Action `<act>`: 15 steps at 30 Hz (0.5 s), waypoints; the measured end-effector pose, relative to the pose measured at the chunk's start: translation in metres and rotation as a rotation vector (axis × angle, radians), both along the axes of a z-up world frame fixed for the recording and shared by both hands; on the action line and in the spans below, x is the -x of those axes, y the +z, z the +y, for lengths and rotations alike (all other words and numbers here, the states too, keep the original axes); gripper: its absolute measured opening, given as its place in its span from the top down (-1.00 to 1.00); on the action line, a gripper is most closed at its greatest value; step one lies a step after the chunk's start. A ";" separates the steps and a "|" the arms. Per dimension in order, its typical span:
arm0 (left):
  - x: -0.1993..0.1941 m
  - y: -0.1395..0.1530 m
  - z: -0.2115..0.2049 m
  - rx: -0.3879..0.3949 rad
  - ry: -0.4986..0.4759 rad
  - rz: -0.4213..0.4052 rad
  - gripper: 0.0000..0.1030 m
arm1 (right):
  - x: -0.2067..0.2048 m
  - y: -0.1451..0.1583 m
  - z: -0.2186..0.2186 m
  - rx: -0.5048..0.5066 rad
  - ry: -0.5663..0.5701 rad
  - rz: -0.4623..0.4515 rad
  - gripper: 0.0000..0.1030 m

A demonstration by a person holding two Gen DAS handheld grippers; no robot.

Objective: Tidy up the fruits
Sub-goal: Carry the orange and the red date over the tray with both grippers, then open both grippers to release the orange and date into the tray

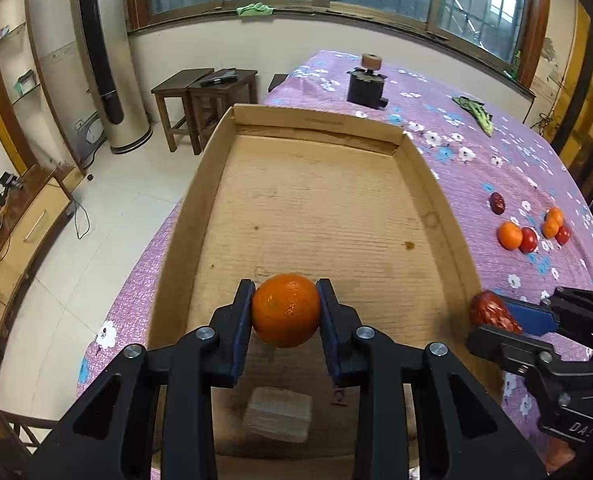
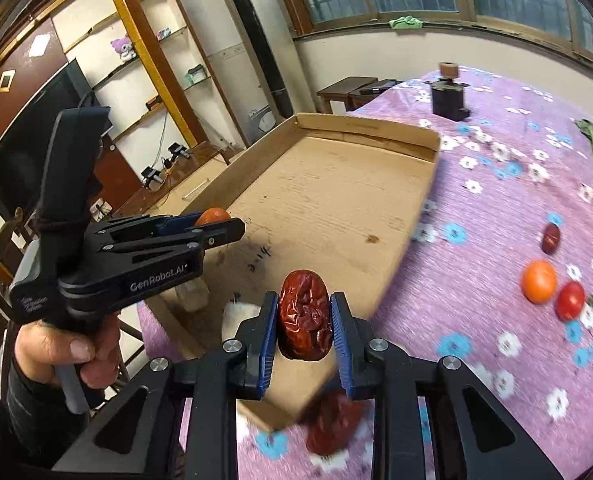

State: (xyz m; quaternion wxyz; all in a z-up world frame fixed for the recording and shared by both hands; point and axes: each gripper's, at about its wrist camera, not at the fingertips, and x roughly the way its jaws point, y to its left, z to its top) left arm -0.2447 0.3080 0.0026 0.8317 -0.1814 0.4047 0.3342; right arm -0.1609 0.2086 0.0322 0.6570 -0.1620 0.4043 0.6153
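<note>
In the left wrist view my left gripper is shut on an orange tangerine, held above the near part of a shallow cardboard tray. My right gripper is shut on a wrinkled dark red date over the tray's near right corner. The right wrist view shows a hand holding the left gripper with the tangerine. Another date lies blurred on the cloth below. Loose on the cloth to the right are a date, a tangerine and a cherry tomato.
The purple flowered tablecloth covers the table. A black block with a wooden roll stands at the far end, with a green vegetable beside it. A white pad lies in the tray's near end. Stools stand on the floor to the left.
</note>
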 end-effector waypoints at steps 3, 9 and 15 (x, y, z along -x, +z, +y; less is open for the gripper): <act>0.001 -0.005 0.001 0.004 -0.002 0.014 0.45 | 0.003 -0.007 0.017 0.014 0.014 -0.001 0.50; 0.001 -0.014 0.004 0.017 -0.003 0.038 0.45 | 0.007 -0.028 0.042 0.072 0.040 -0.008 0.50; -0.001 -0.019 0.003 0.010 0.004 0.074 0.40 | 0.011 -0.033 0.053 0.099 0.055 -0.047 0.47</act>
